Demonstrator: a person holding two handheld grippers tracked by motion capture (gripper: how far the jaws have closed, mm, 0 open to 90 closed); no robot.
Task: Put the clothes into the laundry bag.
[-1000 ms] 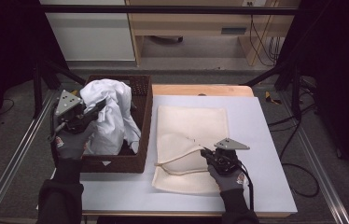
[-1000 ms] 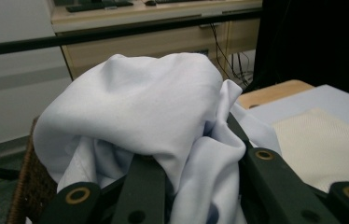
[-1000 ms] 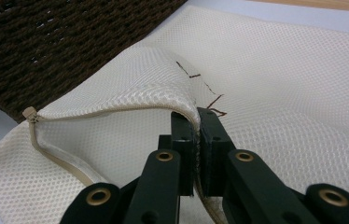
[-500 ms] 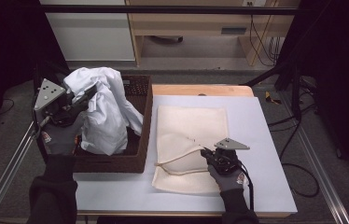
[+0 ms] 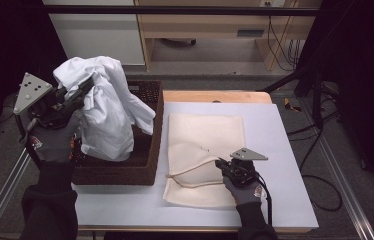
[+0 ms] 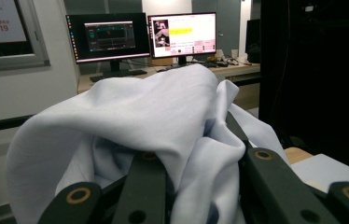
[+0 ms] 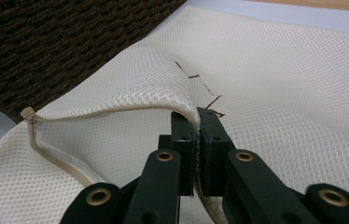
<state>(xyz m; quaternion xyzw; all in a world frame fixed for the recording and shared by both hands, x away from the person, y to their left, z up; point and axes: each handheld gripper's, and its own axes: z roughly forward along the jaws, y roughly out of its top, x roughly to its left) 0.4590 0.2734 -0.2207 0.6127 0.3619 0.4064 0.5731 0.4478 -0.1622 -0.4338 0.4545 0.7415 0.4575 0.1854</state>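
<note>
Both tongs gripping, apparently: shirt, bag

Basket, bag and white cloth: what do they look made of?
Basket: dark brown woven fibre, likely wicker or cord, matte; coarse weave shows.
Bag: cream mesh fabric, fine holes, zipper edge.
White cloth: thin smooth fabric, possibly cotton; soft drape and folds.

A crumpled white garment hangs in loose folds from the left gripper, bunched between its jaws and draping below it. A cream mesh laundry bag lies flat ahead of the right gripper, which pinches its zipped edge, lifting the opening slightly.
</note>
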